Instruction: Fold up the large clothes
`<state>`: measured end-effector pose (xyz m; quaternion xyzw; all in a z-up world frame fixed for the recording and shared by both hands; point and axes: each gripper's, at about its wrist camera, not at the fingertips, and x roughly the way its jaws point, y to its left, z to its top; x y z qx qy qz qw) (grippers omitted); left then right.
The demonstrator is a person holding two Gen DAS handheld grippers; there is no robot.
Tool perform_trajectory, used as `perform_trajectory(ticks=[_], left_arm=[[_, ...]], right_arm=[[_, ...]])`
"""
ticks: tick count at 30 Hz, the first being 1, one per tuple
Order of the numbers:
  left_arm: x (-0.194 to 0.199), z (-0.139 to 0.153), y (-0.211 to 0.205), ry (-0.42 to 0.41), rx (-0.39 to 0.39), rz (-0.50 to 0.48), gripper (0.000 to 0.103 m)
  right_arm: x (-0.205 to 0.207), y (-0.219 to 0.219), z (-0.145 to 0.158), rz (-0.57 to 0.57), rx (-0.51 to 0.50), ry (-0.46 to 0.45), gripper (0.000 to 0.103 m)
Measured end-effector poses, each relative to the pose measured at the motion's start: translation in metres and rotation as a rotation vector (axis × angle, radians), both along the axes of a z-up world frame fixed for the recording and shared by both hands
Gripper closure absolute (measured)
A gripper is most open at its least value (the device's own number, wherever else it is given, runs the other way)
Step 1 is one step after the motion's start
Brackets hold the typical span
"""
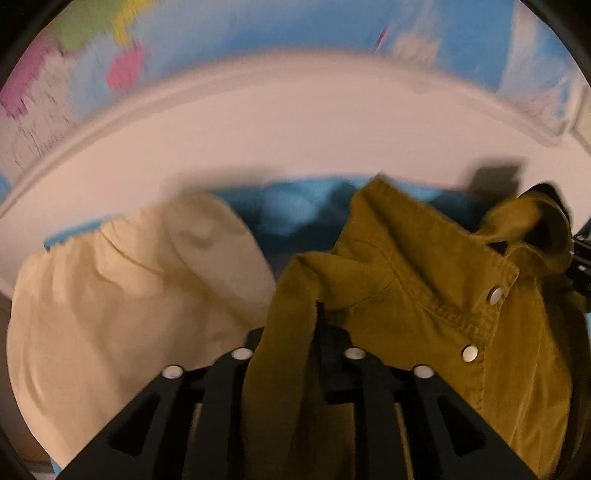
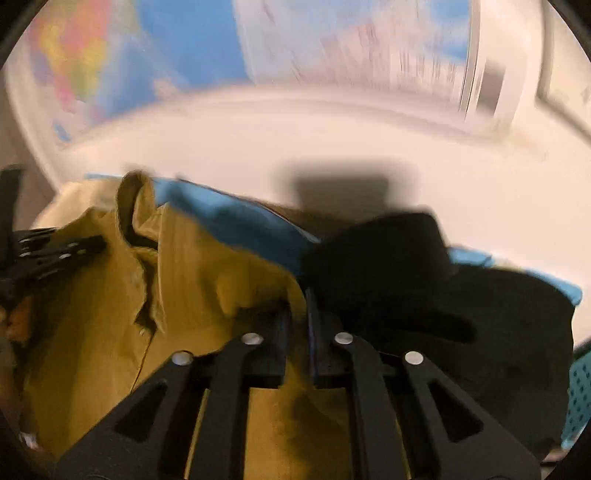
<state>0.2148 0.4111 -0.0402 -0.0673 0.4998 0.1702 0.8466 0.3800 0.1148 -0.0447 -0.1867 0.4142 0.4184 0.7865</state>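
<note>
Backdrop: a blurred, brightly coloured world map (image 1: 258, 33) on the far wall, above a white tabletop (image 1: 295, 140).

Item 1: mustard-yellow cotton shirt (image 1: 424, 280) with metal snap buttons (image 1: 495, 294), crumpled and lifted over a blue cloth (image 1: 288, 214) on the table; collar and snap placket face the left wrist camera.

Item 2: cream fabric garment (image 1: 122, 295), heaped just beside the shirt in the left wrist view.

Item 3: black garment (image 2: 424, 295), lying against the shirt's other side in the right wrist view.

Item 4: teal perforated basket (image 2: 580, 387), at the frame edge beyond the black garment.

Left gripper (image 1: 295, 332): jaws narrow, pinching a fold of the mustard shirt that trails down between them.

Right gripper (image 2: 299, 317): jaws nearly together, clamped on an edge of the same shirt.
</note>
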Motion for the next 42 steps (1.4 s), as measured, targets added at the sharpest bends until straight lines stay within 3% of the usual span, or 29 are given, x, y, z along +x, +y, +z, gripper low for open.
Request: perform_trajectory(ticks=[2, 3, 5, 6, 7, 8, 12, 16, 18, 20, 23, 26, 27, 29, 33, 35, 36, 37, 40, 42], left_arm=[[-0.004, -0.004, 0.006, 0.005, -0.017, 0.008, 0.062], [-0.012, 0.003, 0.006, -0.028, -0.025, -0.024, 0.057], [-0.037, 0.022, 0.004, -0.113, -0.055, -0.1, 0.042], [-0.058, 0.032, -0.001, -0.156, -0.059, -0.138, 0.038], [-0.069, 0.04, -0.012, -0.183, -0.046, -0.164, 0.035], [-0.083, 0.051, -0.016, -0.212, -0.002, -0.187, 0.031], [-0.129, 0.07, -0.03, -0.232, 0.032, -0.231, 0.031], [-0.169, 0.053, -0.025, -0.213, 0.059, -0.239, 0.031], [-0.178, 0.037, -0.023, -0.2, 0.046, -0.238, 0.031], [-0.189, 0.028, -0.027, -0.196, 0.055, -0.236, 0.031], [-0.196, 0.035, -0.026, -0.192, 0.082, -0.228, 0.036], [-0.2, 0.047, -0.023, -0.206, 0.103, -0.2, 0.042], [-0.201, 0.049, -0.022, -0.211, 0.117, -0.187, 0.042], [-0.202, 0.05, -0.015, -0.209, 0.127, -0.152, 0.042], [-0.209, 0.038, -0.009, -0.177, 0.105, -0.146, 0.04], [-0.211, 0.032, -0.009, -0.164, 0.105, -0.145, 0.039], [-0.211, 0.031, -0.009, -0.164, 0.104, -0.142, 0.039], [-0.213, 0.032, -0.01, -0.167, 0.104, -0.138, 0.039], [-0.221, 0.039, -0.017, -0.2, 0.117, -0.143, 0.039], [-0.229, 0.048, -0.026, -0.24, 0.112, -0.162, 0.038]], right_arm=[[-0.007, -0.006, 0.006, 0.013, 0.022, 0.021, 0.07], [-0.012, -0.013, 0.012, 0.022, 0.023, 0.012, 0.065], [-0.03, -0.038, 0.032, 0.045, 0.026, -0.07, 0.04], [-0.042, -0.059, 0.042, 0.047, 0.037, -0.102, 0.033], [-0.05, -0.077, 0.047, 0.048, 0.043, -0.106, 0.018], [-0.061, -0.096, 0.049, 0.055, 0.04, -0.097, 0.017], [-0.108, -0.16, 0.03, 0.083, -0.032, -0.019, 0.016], [-0.151, -0.191, -0.006, 0.077, -0.116, -0.003, 0.016], [-0.164, -0.198, -0.018, 0.07, -0.176, -0.06, 0.032], [-0.16, -0.204, -0.02, 0.057, -0.178, -0.053, 0.082], [-0.14, -0.223, 0.017, -0.033, -0.101, -0.119, 0.089], [-0.101, -0.255, 0.078, -0.193, 0.01, -0.238, 0.09], [-0.086, -0.266, 0.09, -0.243, 0.052, -0.249, 0.09], [-0.064, -0.273, 0.088, -0.294, 0.044, -0.254, 0.09], [-0.026, -0.277, 0.022, -0.37, -0.023, -0.113, 0.086], [-0.022, -0.281, -0.005, -0.377, -0.02, -0.018, 0.069], [-0.023, -0.284, -0.012, -0.394, -0.027, -0.007, 0.061], [-0.03, -0.292, -0.018, -0.415, -0.03, -0.023, 0.046], [-0.058, -0.311, -0.007, -0.395, 0.048, -0.049, 0.029], [-0.086, -0.328, 0.005, -0.369, 0.078, -0.085, 0.024]])
